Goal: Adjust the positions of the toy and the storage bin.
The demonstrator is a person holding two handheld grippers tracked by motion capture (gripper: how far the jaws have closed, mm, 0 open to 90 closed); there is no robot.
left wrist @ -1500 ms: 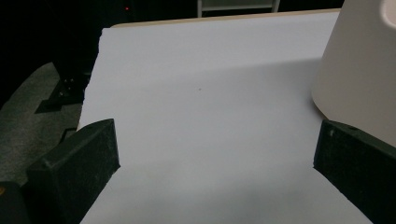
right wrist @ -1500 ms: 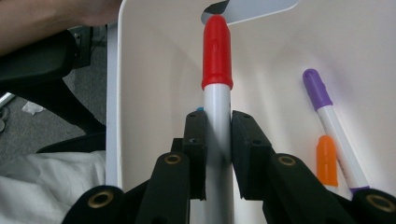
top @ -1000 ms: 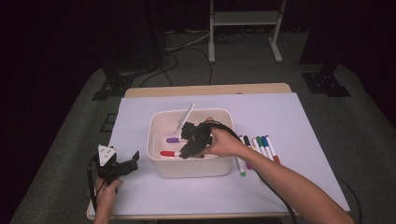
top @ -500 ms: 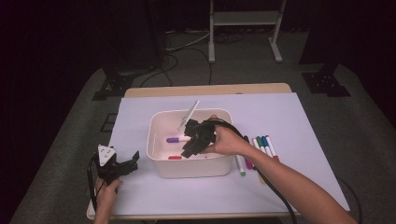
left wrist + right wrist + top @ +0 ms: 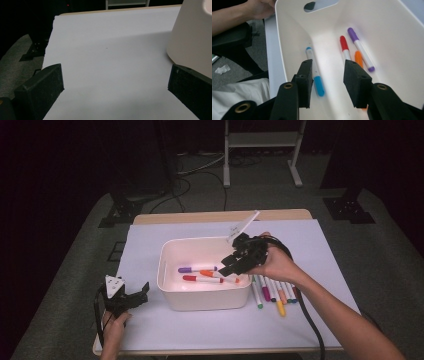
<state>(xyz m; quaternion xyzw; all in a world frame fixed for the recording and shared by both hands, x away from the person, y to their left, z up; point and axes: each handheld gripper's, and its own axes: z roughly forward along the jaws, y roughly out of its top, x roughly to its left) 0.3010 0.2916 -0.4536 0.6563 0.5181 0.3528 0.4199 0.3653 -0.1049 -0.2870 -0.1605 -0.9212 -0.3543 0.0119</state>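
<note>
Right claw now raised, empty, opening.

A white bin is set mid-table on the pale sheet; purple, orange and red markers are seen inside. More markers are lined up beside its right wall, under the right gripper.

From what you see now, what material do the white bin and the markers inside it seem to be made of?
The white bin looks like moulded plastic with a smooth, slightly glossy finish: thin even walls, rounded corners and a cut-out handle hole. The markers, such as the blue marker and the purple marker, also look like plastic: smooth white barrels with coloured caps. The pictures alone cannot confirm either.
</note>
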